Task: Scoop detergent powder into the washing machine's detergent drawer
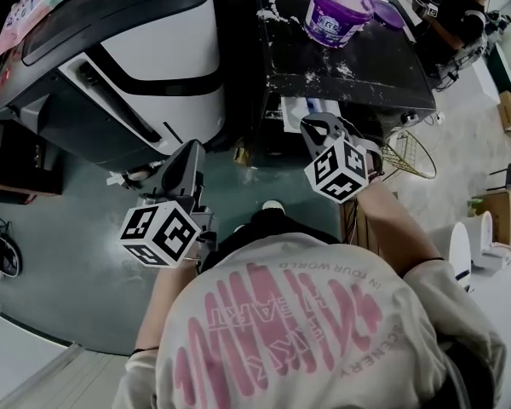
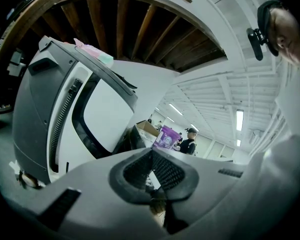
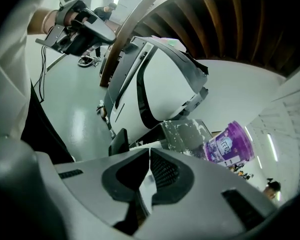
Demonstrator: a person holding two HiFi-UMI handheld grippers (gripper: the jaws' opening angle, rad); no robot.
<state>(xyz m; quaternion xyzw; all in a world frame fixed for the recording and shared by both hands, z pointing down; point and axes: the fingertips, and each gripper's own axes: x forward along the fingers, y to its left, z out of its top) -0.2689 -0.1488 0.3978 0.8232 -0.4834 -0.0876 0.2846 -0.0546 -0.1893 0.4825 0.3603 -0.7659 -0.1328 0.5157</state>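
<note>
A purple detergent tub stands open on a black table dusted with spilled white powder. The tub also shows far ahead in the left gripper view and at the right of the right gripper view. The white and dark grey washing machine stands left of the table. My left gripper hangs low in front of the machine, jaws together and empty. My right gripper is held below the table's near edge, shut with nothing in it. No scoop shows in any view.
A purple lid lies beside the tub. A wire basket sits on the floor right of the table, with cardboard boxes further right. Another person stands at the far right.
</note>
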